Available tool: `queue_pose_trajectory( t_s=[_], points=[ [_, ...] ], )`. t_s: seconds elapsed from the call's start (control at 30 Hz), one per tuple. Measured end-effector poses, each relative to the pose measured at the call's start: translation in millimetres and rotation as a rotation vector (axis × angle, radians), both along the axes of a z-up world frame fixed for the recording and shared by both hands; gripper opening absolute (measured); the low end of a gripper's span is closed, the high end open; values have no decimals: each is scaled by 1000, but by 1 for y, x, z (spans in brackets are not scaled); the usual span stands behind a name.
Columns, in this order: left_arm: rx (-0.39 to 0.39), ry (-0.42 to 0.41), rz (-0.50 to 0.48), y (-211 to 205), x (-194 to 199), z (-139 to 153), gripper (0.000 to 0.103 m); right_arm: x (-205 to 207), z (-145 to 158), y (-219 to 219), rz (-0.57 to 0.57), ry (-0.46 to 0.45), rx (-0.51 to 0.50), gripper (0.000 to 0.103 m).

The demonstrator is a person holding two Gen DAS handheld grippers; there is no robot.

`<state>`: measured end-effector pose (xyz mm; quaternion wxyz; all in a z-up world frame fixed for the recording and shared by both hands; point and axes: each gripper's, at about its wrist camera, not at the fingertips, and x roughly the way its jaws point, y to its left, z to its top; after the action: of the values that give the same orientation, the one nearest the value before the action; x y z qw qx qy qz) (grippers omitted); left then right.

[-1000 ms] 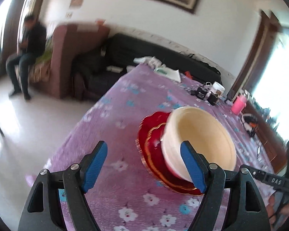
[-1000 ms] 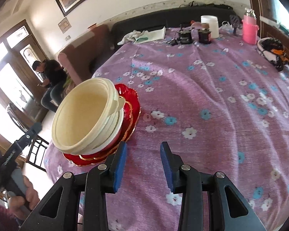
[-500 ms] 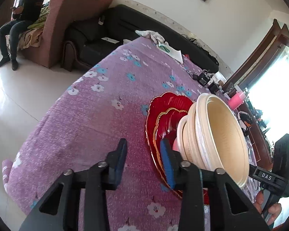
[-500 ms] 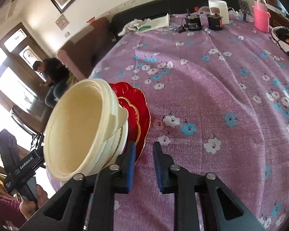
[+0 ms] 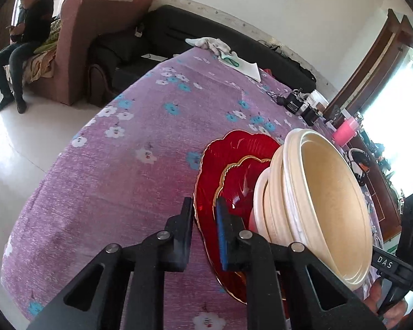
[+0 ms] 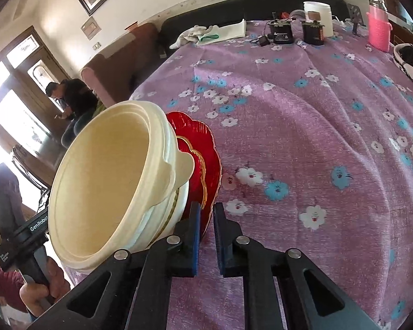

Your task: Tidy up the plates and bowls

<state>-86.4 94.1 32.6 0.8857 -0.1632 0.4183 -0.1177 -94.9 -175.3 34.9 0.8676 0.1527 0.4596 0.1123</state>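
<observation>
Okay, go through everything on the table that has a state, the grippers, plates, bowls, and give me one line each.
Left gripper: jaws just closed, shut on the red plates' rim.
Right gripper: jaws just closed on the plates' opposite rim.
Red plates: stacked, smaller on larger.
Cream bowls: nested, upright on the plates.
Tablecloth: spread under the stack.

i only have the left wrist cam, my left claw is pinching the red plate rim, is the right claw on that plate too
Observer: Yes. In the right wrist view the right claw has just closed on the big red plate, with the plate's near rim pinched between its jaws.
Operator: ok, anything sticking out on that side that i should know about
Observer: The top cream bowl has a flat tab handle that juts out over the plate on the right claw's side. It sits above the jaws and does not touch them.
</observation>
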Motion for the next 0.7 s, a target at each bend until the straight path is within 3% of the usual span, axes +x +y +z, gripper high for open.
queue_pose_trajectory(
  t_s=[0.3,0.4,0.7],
  points=[
    [61,-12,-101,-84,8,13,17,-16,4,-58,-108,0,-2,11],
    [83,-2,-154,-124,12,8,25,-25,8,-88,-164,-8,4,10],
    [140,-1,-255,-219,21,-9,25,-45,11,-178,-352,-37,2,10]
  ],
)
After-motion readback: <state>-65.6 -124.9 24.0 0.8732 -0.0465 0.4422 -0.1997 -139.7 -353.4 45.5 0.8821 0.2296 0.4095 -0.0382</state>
